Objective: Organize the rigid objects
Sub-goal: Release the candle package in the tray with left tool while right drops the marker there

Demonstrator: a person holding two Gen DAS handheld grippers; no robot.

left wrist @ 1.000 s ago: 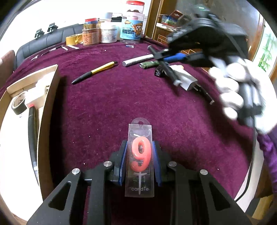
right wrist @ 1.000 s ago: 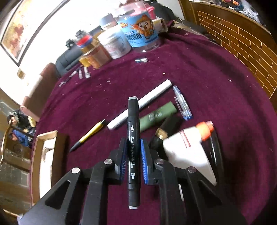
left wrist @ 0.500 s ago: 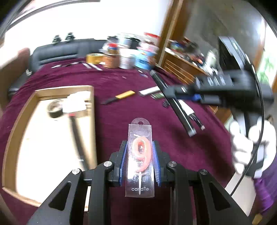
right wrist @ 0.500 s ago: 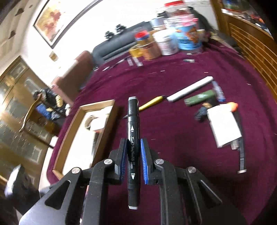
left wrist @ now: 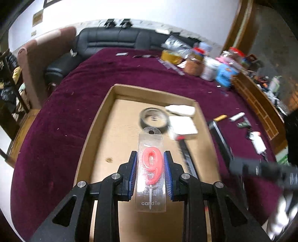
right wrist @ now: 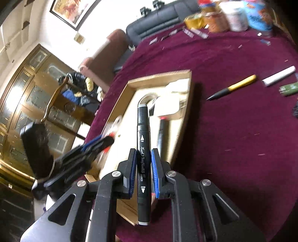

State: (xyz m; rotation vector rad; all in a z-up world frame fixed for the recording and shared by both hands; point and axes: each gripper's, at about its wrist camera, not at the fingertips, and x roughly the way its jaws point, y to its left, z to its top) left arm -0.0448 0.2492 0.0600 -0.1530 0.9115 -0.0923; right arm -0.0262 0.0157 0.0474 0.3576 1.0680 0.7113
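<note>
My left gripper [left wrist: 150, 158] is shut on a clear candle pack [left wrist: 151, 167] with a red number 9 inside. It hangs above the cardboard tray [left wrist: 111, 104] on the maroon table. My right gripper [right wrist: 143, 154] is shut on a black marker [right wrist: 143, 130], which points over the tray's [right wrist: 158, 77] right wall. In the left wrist view the right gripper [left wrist: 234, 165] is a blur at the right with the marker [left wrist: 221, 141] over the tray's right edge. The left gripper [right wrist: 106, 143] shows blurred at the left in the right wrist view.
The tray holds a tape roll [left wrist: 153, 119], a white box [left wrist: 183, 124] and a long black tool [left wrist: 186, 158]. Right of it on the cloth lie a yellow-black pen [right wrist: 232, 89], a white tube [right wrist: 279, 76] and a green item [right wrist: 289, 88]. Jars [right wrist: 236, 16] stand at the far edge.
Both grippers have swung left, from over the loose items to above the tray. The candle pack and the marker stay gripped as before.
</note>
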